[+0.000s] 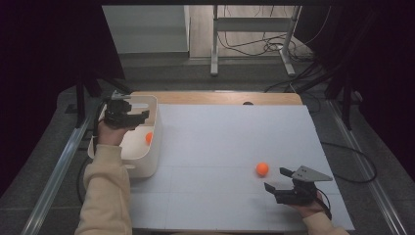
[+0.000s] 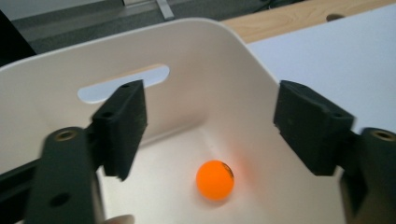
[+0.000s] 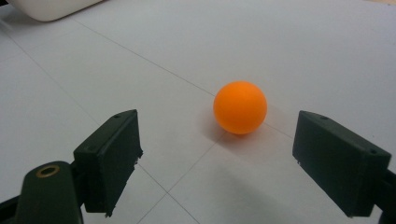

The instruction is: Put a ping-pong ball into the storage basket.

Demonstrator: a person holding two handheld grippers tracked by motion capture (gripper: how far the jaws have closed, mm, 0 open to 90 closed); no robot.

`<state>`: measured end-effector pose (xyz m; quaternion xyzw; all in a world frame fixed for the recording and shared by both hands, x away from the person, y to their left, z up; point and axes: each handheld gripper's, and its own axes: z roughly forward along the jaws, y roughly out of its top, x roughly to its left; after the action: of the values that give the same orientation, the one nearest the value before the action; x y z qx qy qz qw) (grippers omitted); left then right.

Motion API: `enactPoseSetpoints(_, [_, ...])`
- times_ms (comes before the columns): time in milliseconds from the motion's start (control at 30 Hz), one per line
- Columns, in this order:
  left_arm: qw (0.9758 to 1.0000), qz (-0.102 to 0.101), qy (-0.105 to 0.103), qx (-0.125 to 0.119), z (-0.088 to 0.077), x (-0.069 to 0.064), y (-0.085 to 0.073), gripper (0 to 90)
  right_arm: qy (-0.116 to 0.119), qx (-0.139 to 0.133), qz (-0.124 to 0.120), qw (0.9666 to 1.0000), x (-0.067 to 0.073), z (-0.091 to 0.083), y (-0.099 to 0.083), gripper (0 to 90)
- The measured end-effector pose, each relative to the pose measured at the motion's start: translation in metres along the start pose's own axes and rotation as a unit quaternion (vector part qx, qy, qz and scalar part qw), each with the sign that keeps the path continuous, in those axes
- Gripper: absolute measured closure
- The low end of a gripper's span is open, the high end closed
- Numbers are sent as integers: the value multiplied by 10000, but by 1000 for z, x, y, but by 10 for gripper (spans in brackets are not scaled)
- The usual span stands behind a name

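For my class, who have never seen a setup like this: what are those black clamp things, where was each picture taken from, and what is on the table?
A person sits at a table holding a two-jaw tool in each hand. The high view looks down from above. The left hand-held gripper hangs over a white bin with its jaws open and nothing between them; one orange ball lies on the bin's floor. The right hand-held gripper is open too, just short of a second orange ball lying on the white table surface. The other two pictures come from cameras riding on each tool, looking out between its own jaws. Nothing is held.
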<state>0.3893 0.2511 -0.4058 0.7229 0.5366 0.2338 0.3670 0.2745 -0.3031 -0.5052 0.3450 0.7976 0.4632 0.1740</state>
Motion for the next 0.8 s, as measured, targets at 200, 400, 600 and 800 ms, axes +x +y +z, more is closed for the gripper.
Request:
enactPoseSetpoints(200, [9997, 24, -199, -134, -3, -4, 2, 204, 1, 0, -2, 10000, 0, 0, 0, 156])
enactPoseSetpoints(400, [9991, 17, -346, -240, -6, -7, 4, 197, -1, -2, -1, 10000, 0, 0, 0, 156])
enactPoseSetpoints(600, [9976, 39, -561, -407, -10, -13, 6, 182, -7, -10, 1, 10000, 0, 0, 0, 156])
enactPoseSetpoints(800, [9930, 122, -985, -644, -15, -21, 9, 170, -6, -16, 5, 10000, 0, 0, 0, 156])
